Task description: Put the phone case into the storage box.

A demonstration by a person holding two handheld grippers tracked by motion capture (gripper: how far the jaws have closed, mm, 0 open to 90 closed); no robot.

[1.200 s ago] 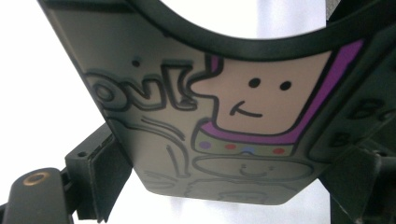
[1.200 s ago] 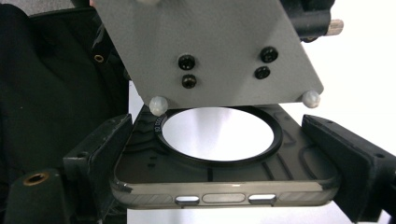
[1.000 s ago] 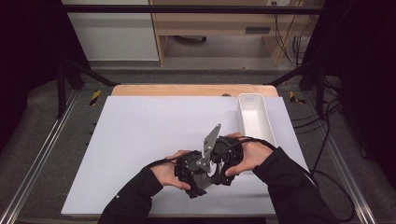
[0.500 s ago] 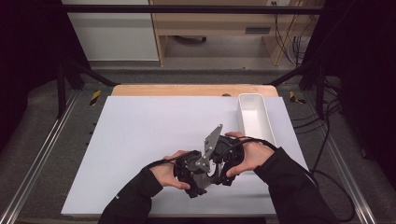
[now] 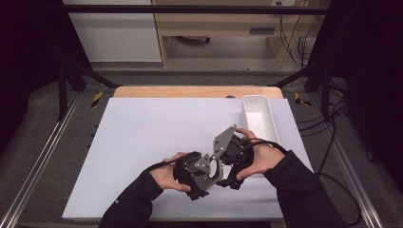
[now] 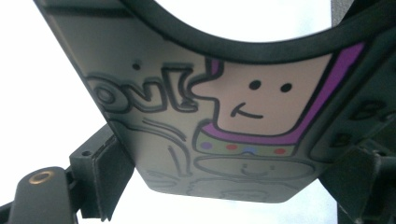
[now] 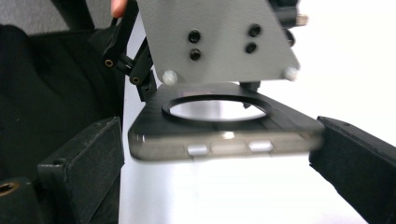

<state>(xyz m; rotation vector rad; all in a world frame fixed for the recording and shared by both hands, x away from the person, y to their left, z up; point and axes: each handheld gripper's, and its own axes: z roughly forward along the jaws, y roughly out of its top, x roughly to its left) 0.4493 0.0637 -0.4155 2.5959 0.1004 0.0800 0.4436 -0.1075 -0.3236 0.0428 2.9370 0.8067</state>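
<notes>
Hardly anything has shifted since the earlier frames: both hands sit at the same spot at the near middle of the white table top (image 5: 142, 137), with the grey three-cornered plates tilted as before.

That white top takes up most of the high view, with a wooden strip (image 5: 195, 91) along its far edge and metal rails at both sides. Open surface spreads wide to the left and toward the far edge; the near edge lies just below the forearms. A long white tray (image 5: 259, 118) stands along the right side, its near end just beside the right hand.

Between the two tools, close above the table, is a phone case (image 7: 219, 126), smoky translucent grey with a large round cutout and pale side buttons along the edge facing the right gripper view. In the left gripper view its flat side (image 6: 224, 121) carries a cartoon: a pale smiling face edged in purple, coloured dots and outlined lettering.

In the high view, the left gripper (image 5: 202, 183) has its jaws spread wide with the case between them; whether the pads press on it cannot be told. In the right gripper view, the right gripper (image 7: 219, 154) has its jaws standing at either end of the case, the right one seeming to touch, yet a firm grasp cannot be told.
</notes>
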